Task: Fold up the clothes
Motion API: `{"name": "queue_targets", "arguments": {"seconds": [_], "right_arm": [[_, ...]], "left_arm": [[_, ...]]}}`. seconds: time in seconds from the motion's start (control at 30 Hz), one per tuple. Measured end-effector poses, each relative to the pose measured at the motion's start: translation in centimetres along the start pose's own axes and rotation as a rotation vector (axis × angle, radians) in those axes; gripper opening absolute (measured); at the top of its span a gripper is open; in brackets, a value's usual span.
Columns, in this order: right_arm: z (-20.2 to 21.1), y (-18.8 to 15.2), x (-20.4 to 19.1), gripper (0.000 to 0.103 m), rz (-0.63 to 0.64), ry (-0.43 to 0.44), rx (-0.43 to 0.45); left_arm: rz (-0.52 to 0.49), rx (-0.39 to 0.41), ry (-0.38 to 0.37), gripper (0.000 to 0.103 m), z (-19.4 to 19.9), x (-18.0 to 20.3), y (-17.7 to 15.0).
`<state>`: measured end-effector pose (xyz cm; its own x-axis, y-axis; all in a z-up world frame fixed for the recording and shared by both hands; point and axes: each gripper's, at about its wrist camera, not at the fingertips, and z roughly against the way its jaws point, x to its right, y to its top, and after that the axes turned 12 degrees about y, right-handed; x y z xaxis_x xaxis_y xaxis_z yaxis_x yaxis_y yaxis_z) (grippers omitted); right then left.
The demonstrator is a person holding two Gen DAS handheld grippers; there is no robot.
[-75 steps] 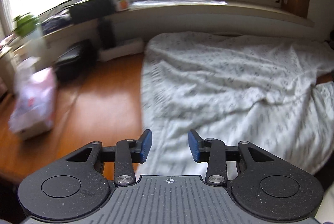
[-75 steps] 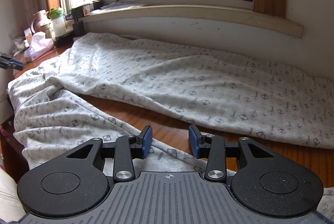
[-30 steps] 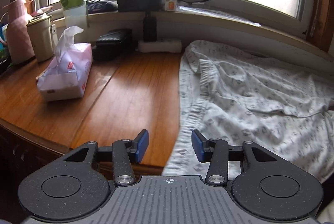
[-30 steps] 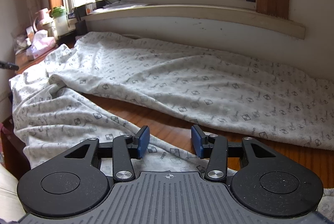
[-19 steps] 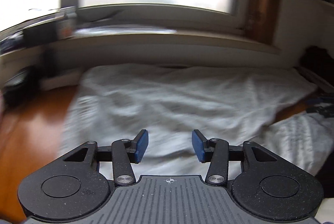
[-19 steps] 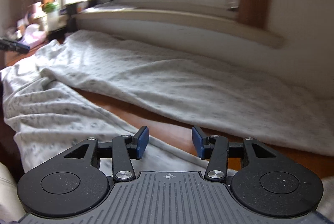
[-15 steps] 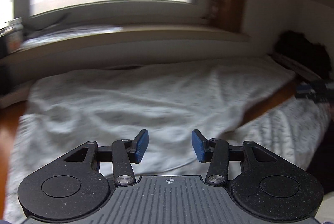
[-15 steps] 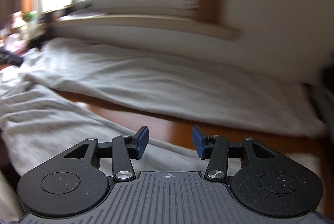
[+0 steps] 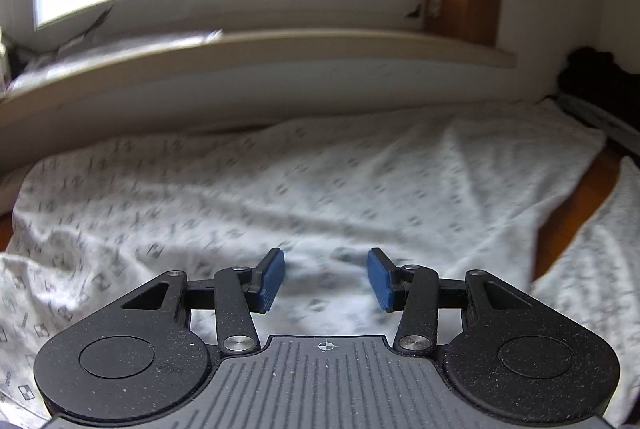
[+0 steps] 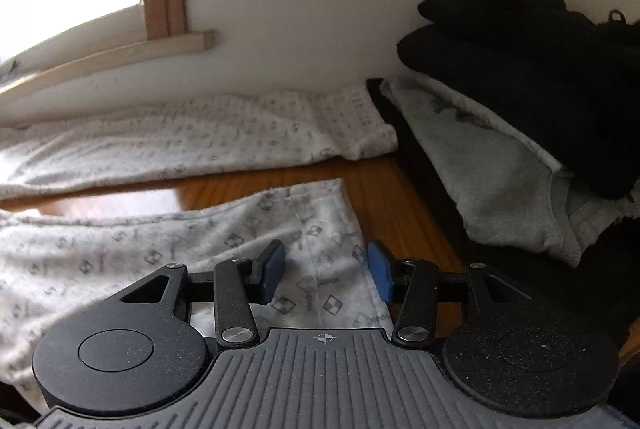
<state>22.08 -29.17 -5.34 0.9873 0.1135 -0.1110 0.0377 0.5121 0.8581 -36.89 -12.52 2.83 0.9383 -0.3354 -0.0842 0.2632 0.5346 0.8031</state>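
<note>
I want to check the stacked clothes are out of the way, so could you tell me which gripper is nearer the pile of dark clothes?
Right. The right gripper hovers over the patterned garment beside the pile of dark clothes; the left gripper sees that pile far off, at its right edge.

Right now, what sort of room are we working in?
Probably a bedroom or living room at home: a wooden table under a window sill, patterned white pyjama trousers spread out, folded clothes stacked beside.

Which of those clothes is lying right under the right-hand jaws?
The white patterned garment spread on the wooden table; the grey and black clothes sit piled aside.
</note>
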Motion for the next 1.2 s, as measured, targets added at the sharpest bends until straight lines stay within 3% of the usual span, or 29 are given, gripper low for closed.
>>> {"name": "queue_targets", "arguments": {"seconds": [0.07, 0.1, 0.2, 0.27, 0.47, 0.53, 0.63, 0.83, 0.97, 1.1, 1.2], "right_arm": [[0.4, -0.3, 0.3, 0.038, 0.012, -0.002, 0.008], [0.6, -0.4, 0.5, 0.024, 0.015, -0.019, 0.011], [1.5, -0.9, 1.2, 0.014, 0.025, -0.078, 0.012], [2.2, -1.1, 1.5, 0.013, 0.046, -0.144, -0.006], [2.7, -0.5, 2.2, 0.014, 0.028, -0.156, -0.067], [2.4, -0.2, 1.8, 0.024, 0.036, -0.177, -0.074], [2.4, 0.4, 0.0, 0.025, 0.062, -0.177, -0.040], [-0.7, 3.3, -7.8, 0.026, 0.172, 0.024, 0.001], [-4.2, 4.3, -16.0, 0.027, 0.259, 0.277, -0.016], [-7.4, 4.1, -24.1, 0.027, 0.329, 0.518, -0.062], [-9.3, 3.8, -28.4, 0.027, 0.368, 0.639, -0.105]], "left_arm": [[0.035, -0.009, -0.019, 0.051, -0.3, -0.9, -0.1], [0.054, -0.010, -0.025, 0.051, -0.3, -1.3, -0.2], [0.060, -0.013, -0.012, 0.051, -0.2, -1.8, -0.3], [0.068, -0.013, -0.006, 0.051, -0.1, -2.0, -0.3], [0.020, -0.010, 0.049, 0.057, 0.2, -1.0, -0.4], [0.020, -0.005, 0.060, 0.057, 0.4, -1.0, -0.5], [-0.009, 0.014, 0.072, 0.057, 1.7, -0.5, -1.0], [-0.009, 0.054, 0.014, 0.055, 6.0, 0.9, -1.5], [-0.002, 0.056, -0.061, 0.044, 8.2, 2.5, -2.1], [-0.046, 0.039, -0.095, 0.043, 8.7, 4.6, -2.9], [-0.069, 0.015, -0.084, 0.043, 7.9, 5.6, -3.4]]}}
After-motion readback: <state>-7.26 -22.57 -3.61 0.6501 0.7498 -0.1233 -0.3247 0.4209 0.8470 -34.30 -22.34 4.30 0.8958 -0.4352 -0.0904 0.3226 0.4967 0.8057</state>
